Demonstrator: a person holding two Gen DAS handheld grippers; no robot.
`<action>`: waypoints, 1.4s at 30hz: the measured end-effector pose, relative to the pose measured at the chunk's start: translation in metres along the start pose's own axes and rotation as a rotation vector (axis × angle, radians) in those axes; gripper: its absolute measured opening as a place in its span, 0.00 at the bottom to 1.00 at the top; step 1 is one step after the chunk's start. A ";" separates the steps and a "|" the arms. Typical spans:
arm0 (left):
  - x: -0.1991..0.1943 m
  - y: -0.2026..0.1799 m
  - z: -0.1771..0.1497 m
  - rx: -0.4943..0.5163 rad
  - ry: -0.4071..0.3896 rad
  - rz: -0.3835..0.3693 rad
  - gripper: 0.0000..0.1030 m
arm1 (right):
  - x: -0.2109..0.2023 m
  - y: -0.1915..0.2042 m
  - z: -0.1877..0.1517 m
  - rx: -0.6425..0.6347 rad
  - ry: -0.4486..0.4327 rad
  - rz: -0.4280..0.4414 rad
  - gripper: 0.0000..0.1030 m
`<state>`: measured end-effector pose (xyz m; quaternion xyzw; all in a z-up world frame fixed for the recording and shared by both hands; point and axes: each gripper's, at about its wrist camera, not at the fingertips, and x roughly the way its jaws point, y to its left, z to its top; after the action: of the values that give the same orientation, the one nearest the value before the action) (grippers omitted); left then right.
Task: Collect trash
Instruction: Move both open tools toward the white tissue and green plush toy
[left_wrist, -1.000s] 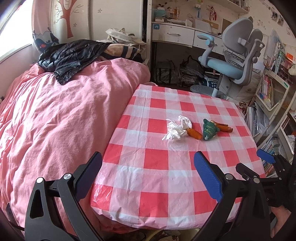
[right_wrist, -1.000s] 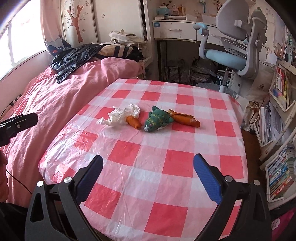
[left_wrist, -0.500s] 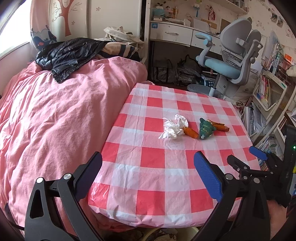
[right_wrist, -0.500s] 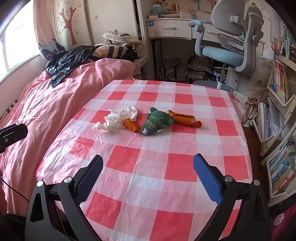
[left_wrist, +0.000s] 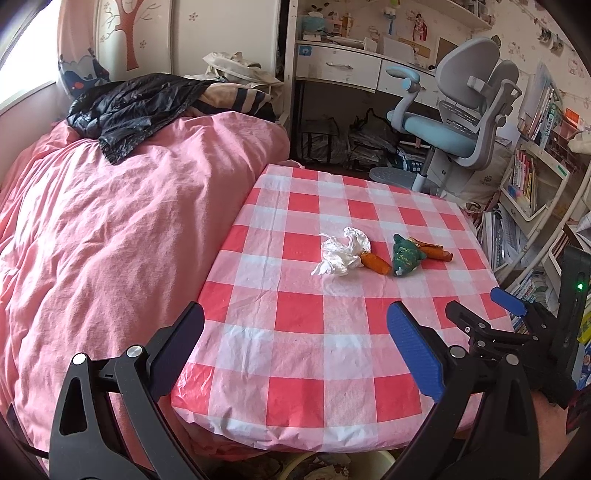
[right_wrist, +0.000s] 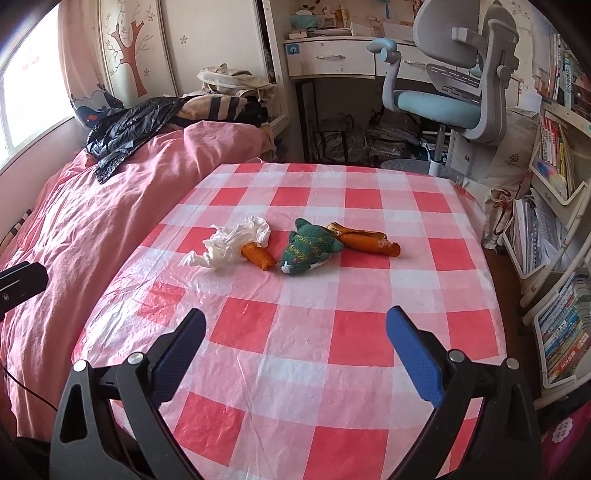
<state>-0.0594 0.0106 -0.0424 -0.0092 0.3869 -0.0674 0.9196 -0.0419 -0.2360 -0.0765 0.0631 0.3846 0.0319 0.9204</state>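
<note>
On the red-and-white checked table (right_wrist: 295, 350), near its middle, the trash lies in a loose row: a crumpled white tissue (right_wrist: 231, 245) touching a short orange wrapper (right_wrist: 259, 256), then a green crumpled wrapper (right_wrist: 308, 245), then a longer orange wrapper (right_wrist: 364, 240) just beside it. Your left gripper (left_wrist: 295, 339) hovers over the table's near edge by the pink bed (left_wrist: 110, 236), jaws spread wide and holding nothing. Your right gripper (right_wrist: 295, 343) hangs over the near half of the table, equally wide open and empty, well apart from the trash.
</note>
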 end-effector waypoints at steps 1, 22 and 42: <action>0.001 -0.001 0.000 0.003 0.003 0.003 0.93 | -0.001 -0.001 0.001 0.003 -0.007 0.002 0.91; 0.027 -0.009 0.008 0.023 0.037 0.037 0.93 | 0.006 -0.014 0.011 0.013 -0.047 0.019 0.91; 0.068 -0.011 0.022 0.027 0.117 -0.073 0.93 | 0.018 -0.012 0.020 -0.031 -0.033 0.076 0.91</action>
<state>0.0020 -0.0101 -0.0739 -0.0072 0.4385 -0.1067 0.8923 -0.0154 -0.2474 -0.0769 0.0639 0.3663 0.0717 0.9255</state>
